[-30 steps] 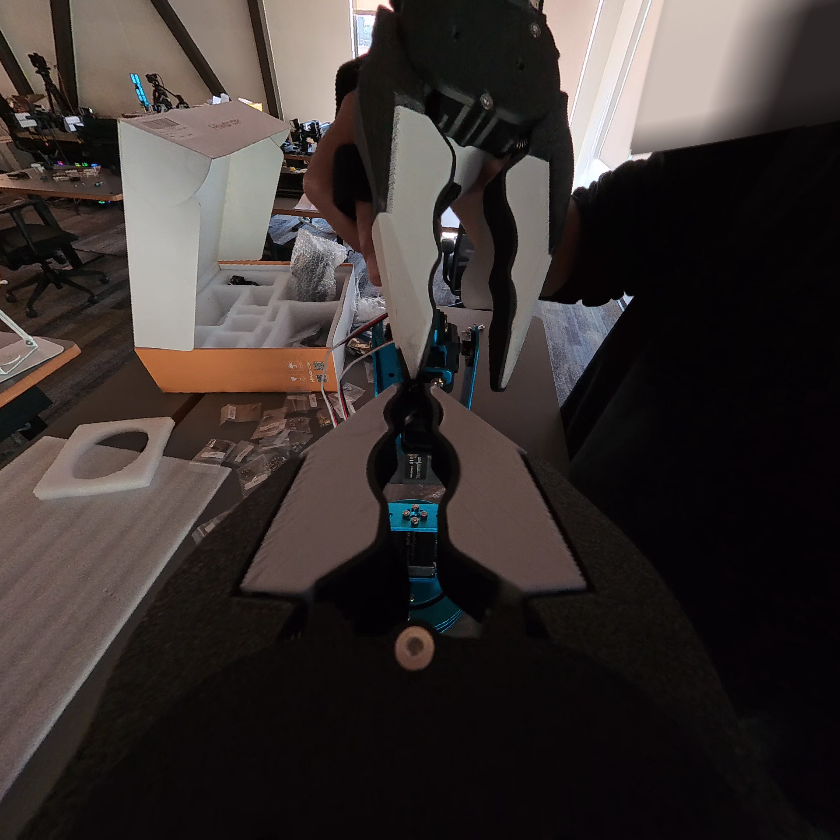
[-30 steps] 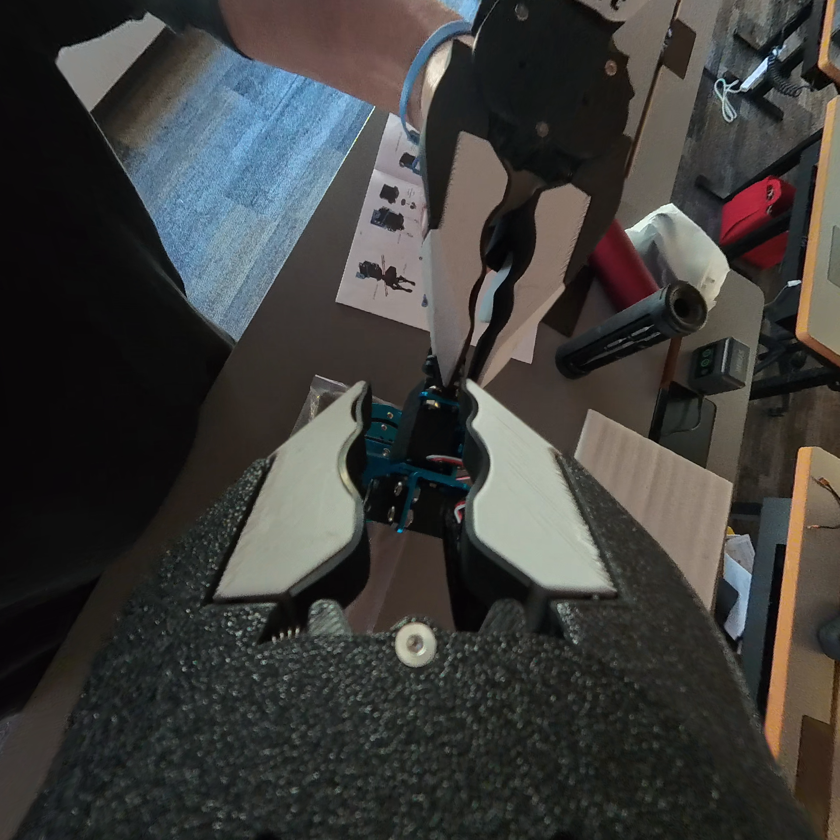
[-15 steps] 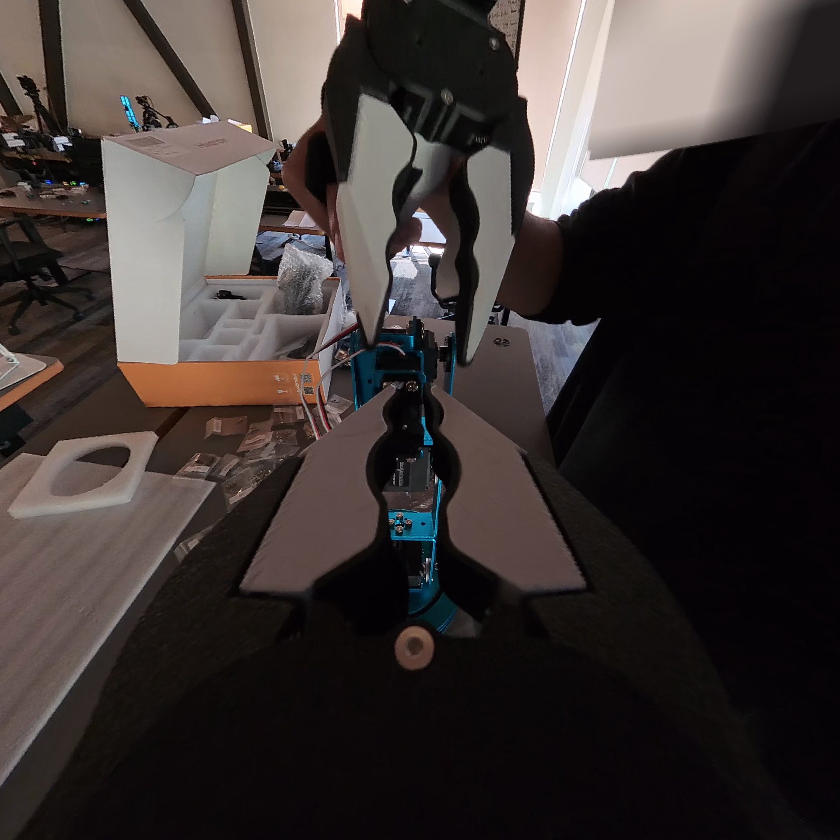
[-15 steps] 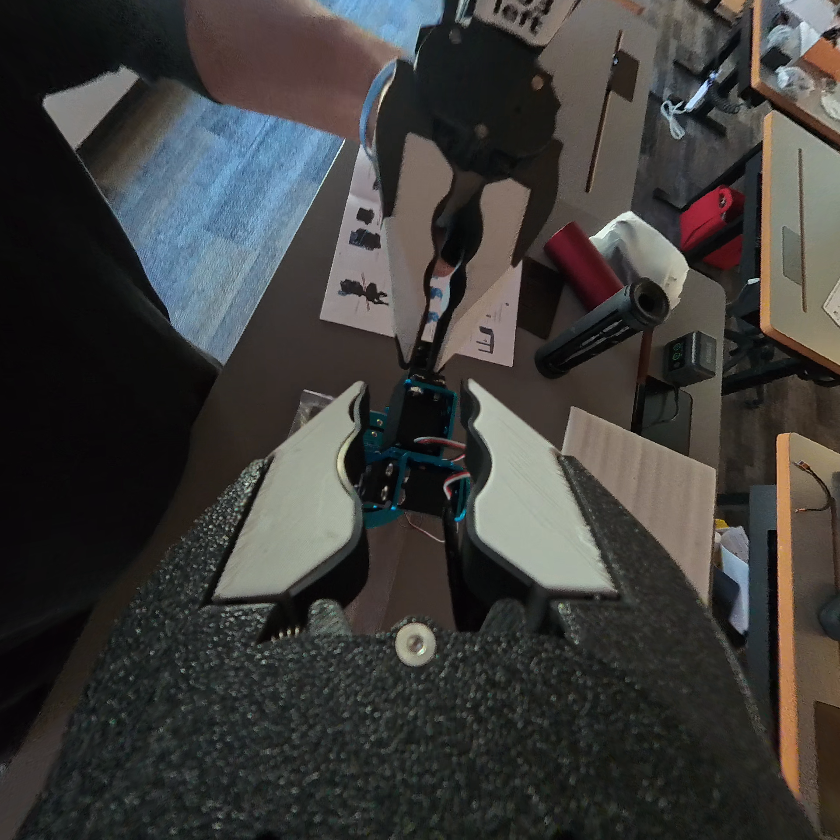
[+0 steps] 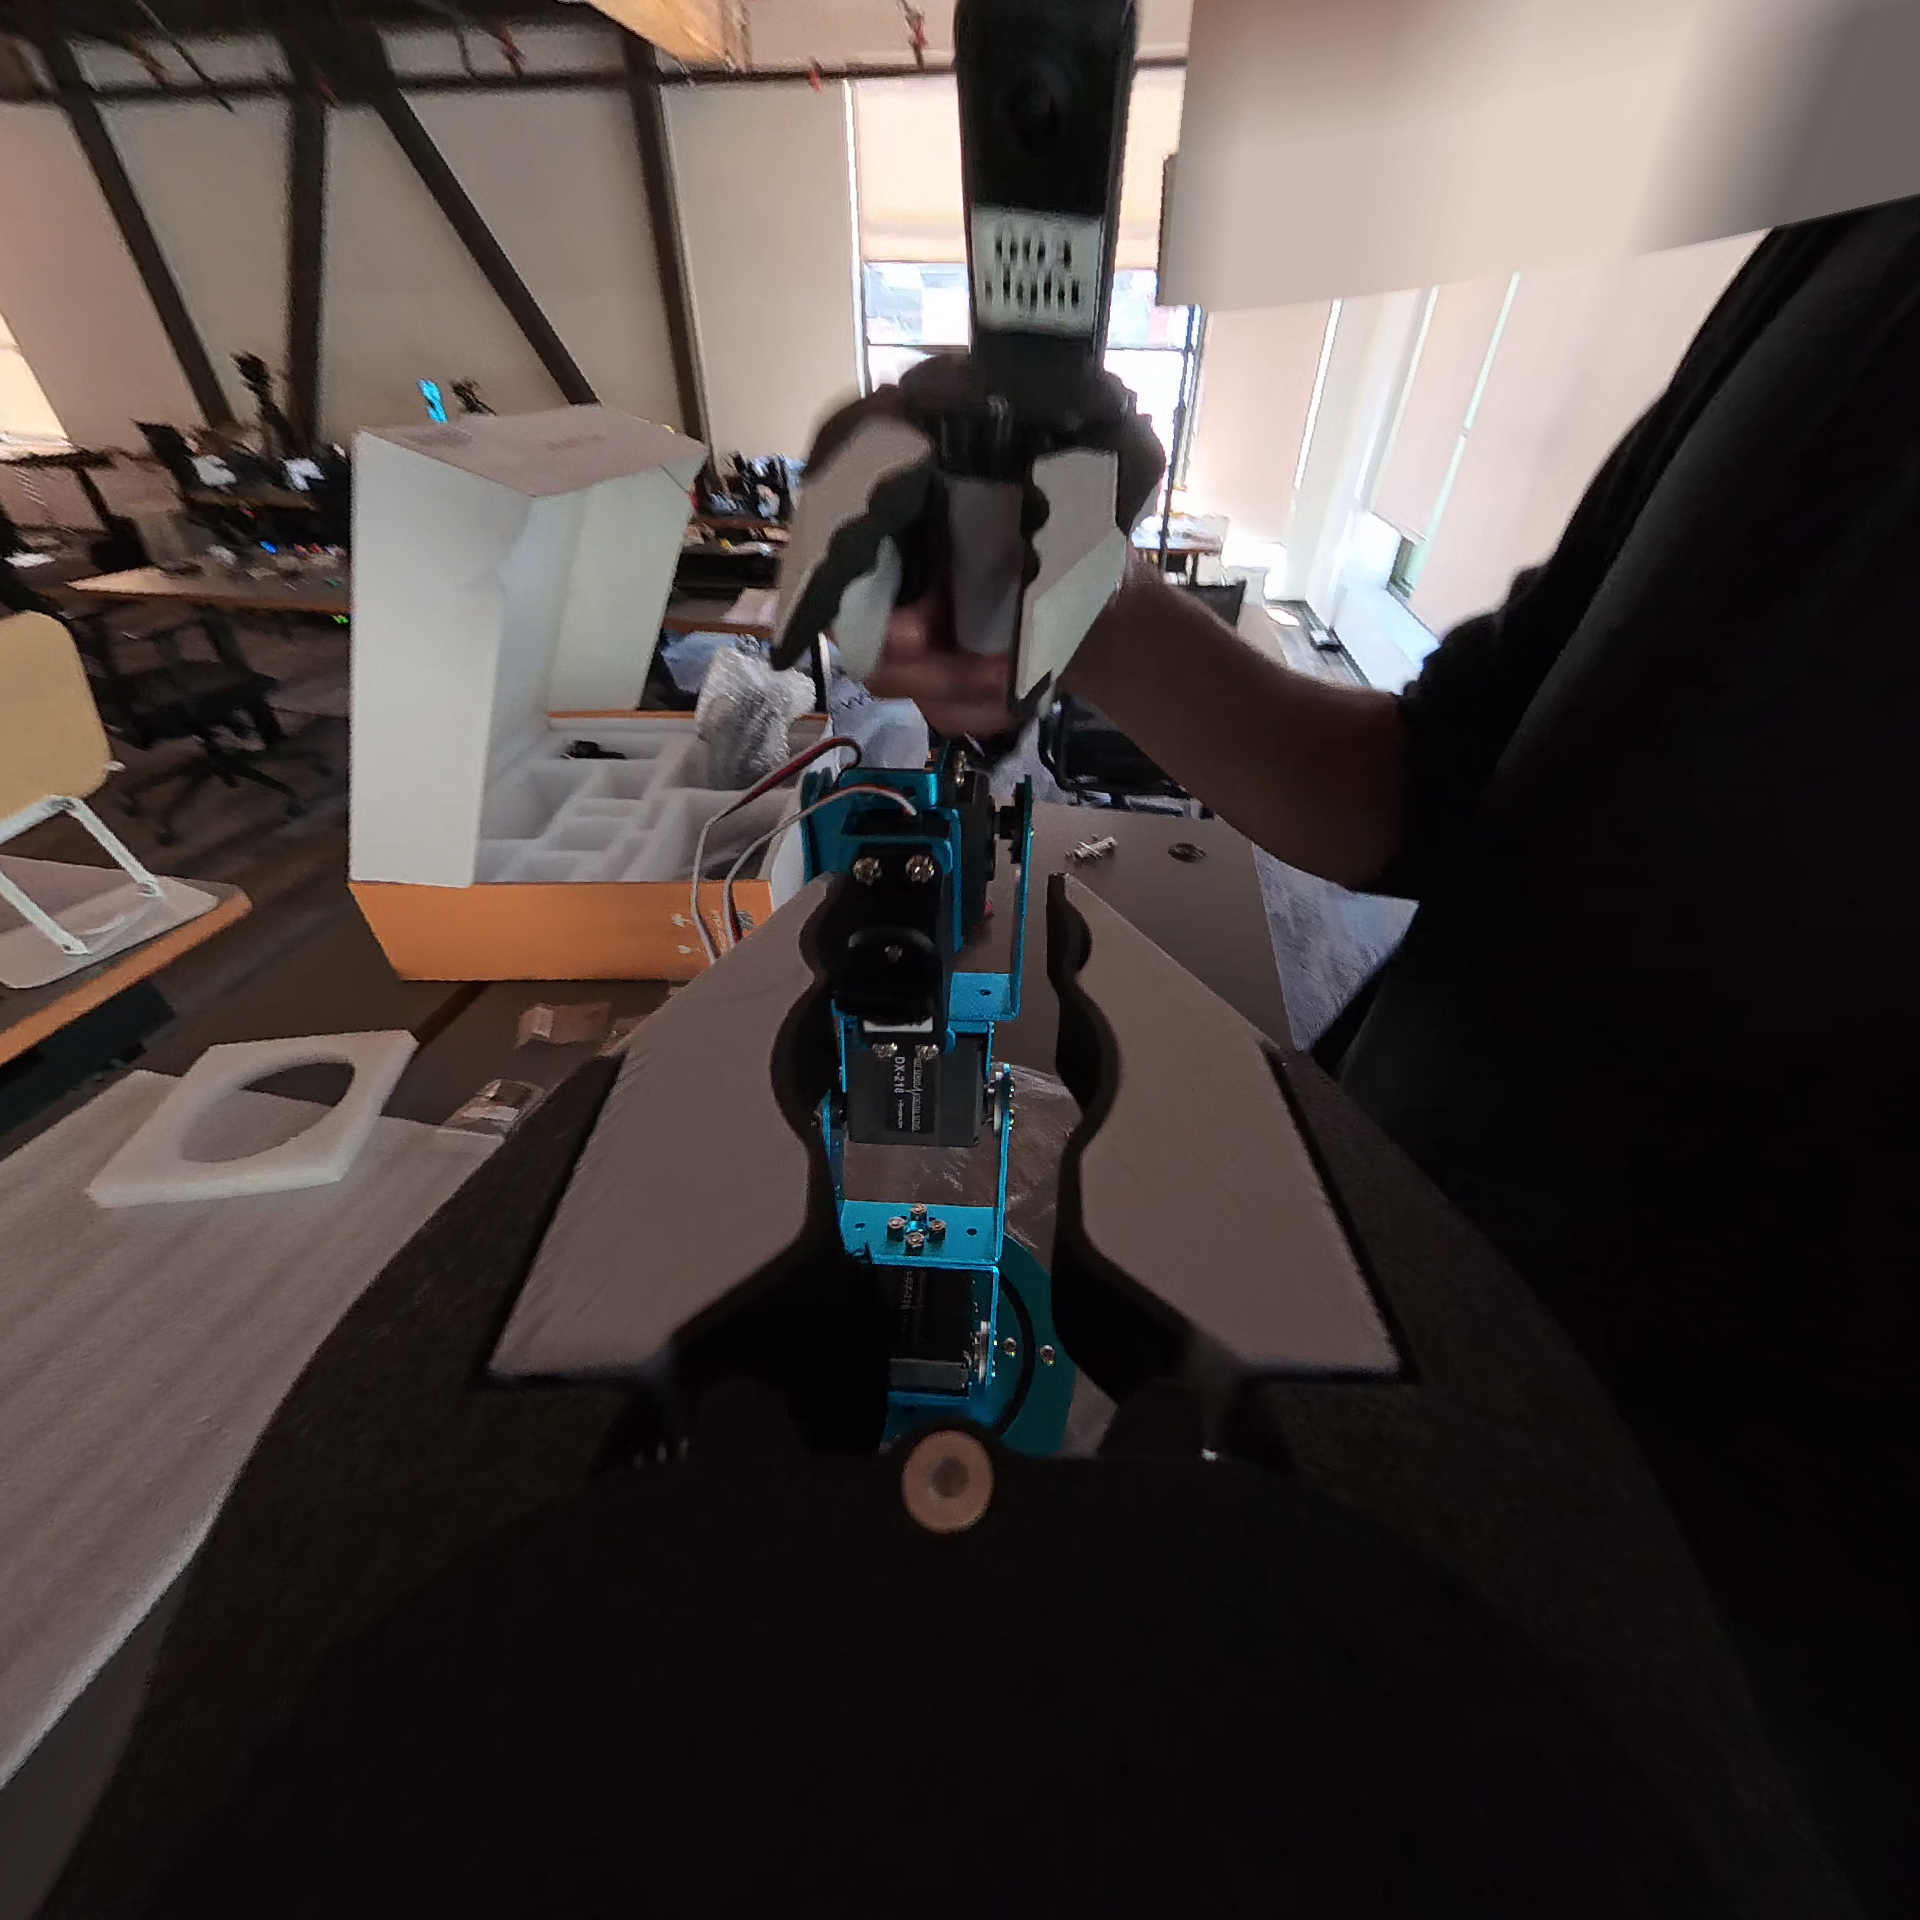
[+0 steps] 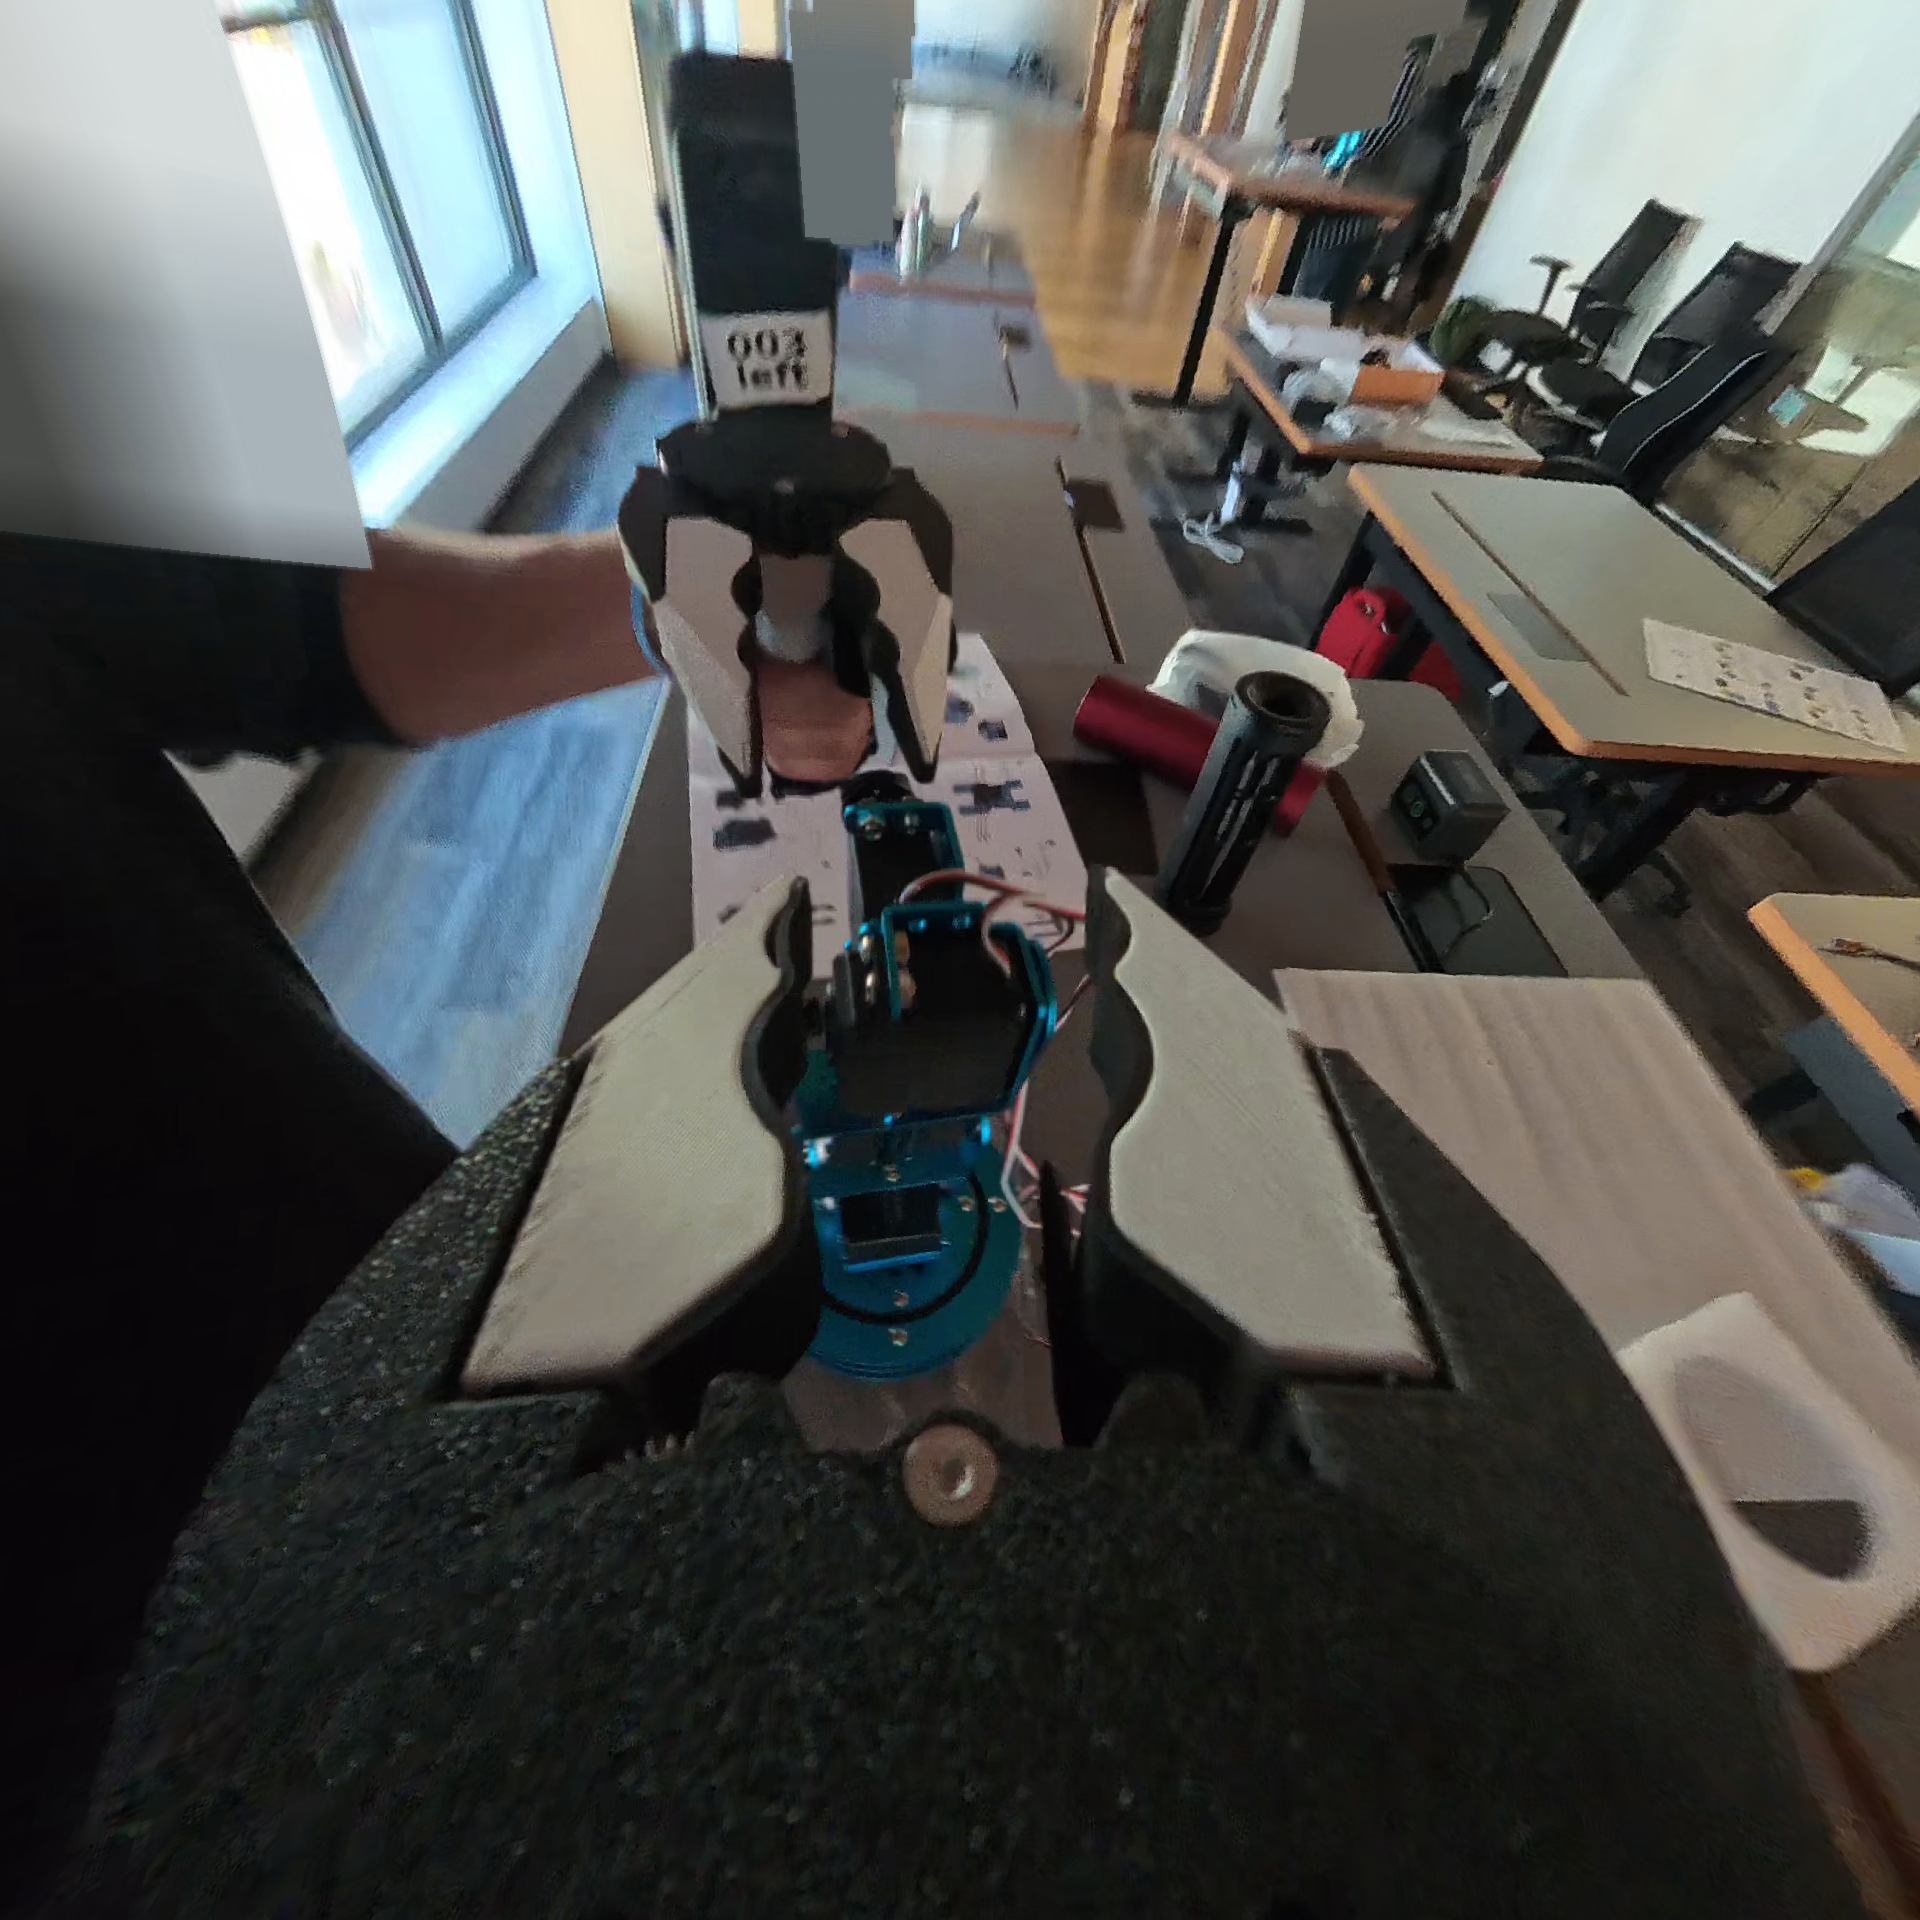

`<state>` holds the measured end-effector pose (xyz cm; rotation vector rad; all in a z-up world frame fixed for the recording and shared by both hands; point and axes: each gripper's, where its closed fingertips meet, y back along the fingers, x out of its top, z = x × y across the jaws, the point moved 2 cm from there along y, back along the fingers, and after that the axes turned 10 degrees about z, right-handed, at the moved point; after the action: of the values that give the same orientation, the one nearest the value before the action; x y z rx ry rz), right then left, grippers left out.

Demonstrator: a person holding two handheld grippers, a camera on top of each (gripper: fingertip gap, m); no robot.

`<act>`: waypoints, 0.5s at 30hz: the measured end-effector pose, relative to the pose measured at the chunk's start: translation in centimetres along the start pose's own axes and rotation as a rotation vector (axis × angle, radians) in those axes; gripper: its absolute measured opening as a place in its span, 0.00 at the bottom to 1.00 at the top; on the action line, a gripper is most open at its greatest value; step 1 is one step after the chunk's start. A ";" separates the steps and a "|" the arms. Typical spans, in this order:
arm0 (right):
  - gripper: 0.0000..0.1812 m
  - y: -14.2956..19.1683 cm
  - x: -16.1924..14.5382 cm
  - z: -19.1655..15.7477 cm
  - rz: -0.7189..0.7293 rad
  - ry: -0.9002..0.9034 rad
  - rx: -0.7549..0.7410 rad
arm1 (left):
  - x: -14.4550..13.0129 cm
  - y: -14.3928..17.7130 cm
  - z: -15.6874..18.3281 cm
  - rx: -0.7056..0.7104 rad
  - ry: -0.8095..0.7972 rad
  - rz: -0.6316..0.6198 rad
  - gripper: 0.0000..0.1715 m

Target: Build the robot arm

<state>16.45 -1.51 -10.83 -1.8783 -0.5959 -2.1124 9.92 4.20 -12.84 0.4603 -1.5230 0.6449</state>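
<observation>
Facing each other across the blue servo arm (image 5: 914,997) standing upright on the worktop (image 5: 1143,862), left gripper (image 5: 940,956) and right gripper (image 6: 945,935) hang with fingers spread, grasping nothing, apparently flanking it.

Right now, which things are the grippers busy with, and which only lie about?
At the grippers: blue servo arm, standing between the open fingers of left gripper and right gripper.
Lying about: open white box, foam frame, red cylinder, black tube, printed sheet.
</observation>
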 end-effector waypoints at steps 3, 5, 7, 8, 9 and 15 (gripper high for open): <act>0.31 0.9 -1.7 -0.1 0.104 -0.146 -0.004 | -0.5 0.2 -0.6 0.029 0.015 0.029 0.24; 0.36 0.9 -3.7 -0.4 0.134 -0.202 -0.002 | -1.5 0.2 -1.0 0.040 0.030 0.009 0.26; 0.40 0.5 -5.6 -0.6 0.138 -0.216 -0.011 | -2.7 -0.3 -0.9 0.032 0.027 -0.019 0.27; 0.41 0.2 -6.1 -0.8 0.149 -0.216 -0.008 | -3.2 -0.6 -0.9 0.030 0.017 -0.034 0.27; 0.41 -0.2 -6.4 -1.1 0.167 -0.216 0.001 | -3.6 -1.0 -0.9 0.028 0.005 -0.045 0.26; 0.36 -1.6 -5.7 -1.0 0.227 -0.102 -0.008 | -3.2 -1.9 -1.2 0.026 -0.078 -0.048 0.15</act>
<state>15.62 -0.98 -16.73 -1.9644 -0.3746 -1.8886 12.27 3.25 -15.78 0.5461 -1.5736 0.6162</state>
